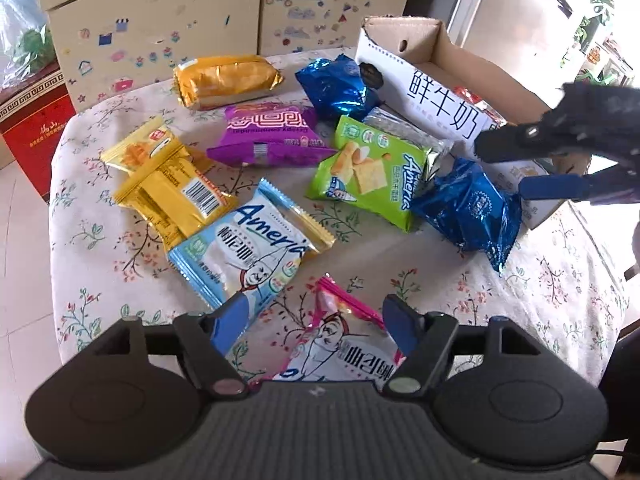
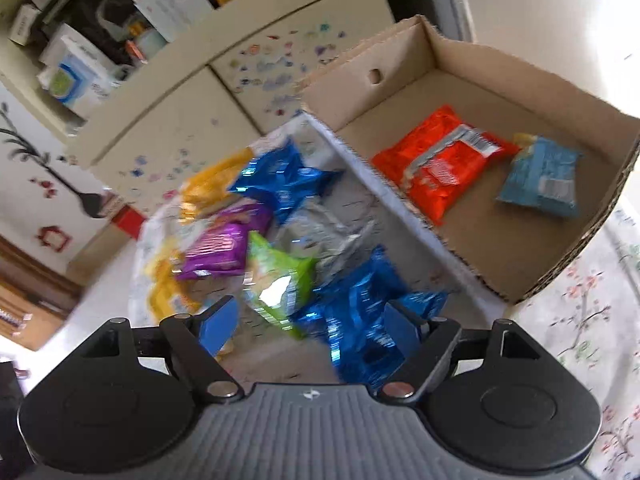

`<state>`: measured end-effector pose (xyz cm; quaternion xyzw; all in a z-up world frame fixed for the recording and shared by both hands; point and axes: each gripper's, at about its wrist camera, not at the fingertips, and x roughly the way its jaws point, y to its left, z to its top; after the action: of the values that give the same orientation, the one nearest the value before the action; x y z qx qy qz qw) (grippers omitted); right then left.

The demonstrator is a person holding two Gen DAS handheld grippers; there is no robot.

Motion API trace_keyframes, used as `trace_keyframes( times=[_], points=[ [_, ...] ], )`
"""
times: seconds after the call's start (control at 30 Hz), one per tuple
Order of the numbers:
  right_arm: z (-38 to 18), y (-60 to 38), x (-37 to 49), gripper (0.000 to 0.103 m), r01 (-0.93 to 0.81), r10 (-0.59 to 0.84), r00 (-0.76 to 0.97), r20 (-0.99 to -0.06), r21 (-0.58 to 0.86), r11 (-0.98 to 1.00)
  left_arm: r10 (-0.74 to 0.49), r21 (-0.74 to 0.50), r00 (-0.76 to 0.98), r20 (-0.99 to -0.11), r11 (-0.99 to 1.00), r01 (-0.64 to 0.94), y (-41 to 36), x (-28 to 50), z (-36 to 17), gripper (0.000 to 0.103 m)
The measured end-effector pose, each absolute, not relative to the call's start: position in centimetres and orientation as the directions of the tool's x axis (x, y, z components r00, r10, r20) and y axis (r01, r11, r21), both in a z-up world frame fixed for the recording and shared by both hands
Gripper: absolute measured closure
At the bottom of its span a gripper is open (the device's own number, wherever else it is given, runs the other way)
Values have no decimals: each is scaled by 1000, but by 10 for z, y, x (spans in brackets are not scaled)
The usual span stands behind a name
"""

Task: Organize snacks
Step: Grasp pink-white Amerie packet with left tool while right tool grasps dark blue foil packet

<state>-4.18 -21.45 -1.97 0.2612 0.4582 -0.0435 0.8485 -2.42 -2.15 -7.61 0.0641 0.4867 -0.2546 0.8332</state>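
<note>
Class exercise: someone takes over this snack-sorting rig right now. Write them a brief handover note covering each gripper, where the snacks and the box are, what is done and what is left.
Left gripper: open, pink packet between its jaws, not pinched.
Right gripper: open, holding nothing, over the blue foil packet beside the cardboard box.
Done: an orange packet and a light blue packet lie in the box.
Left: the rest is on the flowered tablecloth, including the green packet, purple packet, white-and-blue packet, yellow packets, gold packet and a second blue packet.
</note>
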Motion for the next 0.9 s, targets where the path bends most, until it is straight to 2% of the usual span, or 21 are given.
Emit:
trace_keyframes(
  times=[0.13,0.23,0.47,0.63,0.9],
  points=[
    [-33,-206,-34,18,312,110,544,-832,322,894,-366,-133,391,-845,850,509,-21,-27,-76,29],
    [-38,-201,-33,14,300,120,526,-842,315,900,-384,-147,371,-846,835,530,-20,-30,-76,26],
    [-28,-205,-37,14,235,318,521,-792,491,839,-380,-117,351,-856,803,584,-23,-42,-83,24],
    [-21,-195,-31,14,200,155,530,-833,301,933,-385,-91,352,-853,775,626,-29,-46,-84,23],
    [-39,-178,-20,13,109,61,466,-883,126,986,-461,-118,279,-843,663,740,-29,-58,-78,23]
  ],
)
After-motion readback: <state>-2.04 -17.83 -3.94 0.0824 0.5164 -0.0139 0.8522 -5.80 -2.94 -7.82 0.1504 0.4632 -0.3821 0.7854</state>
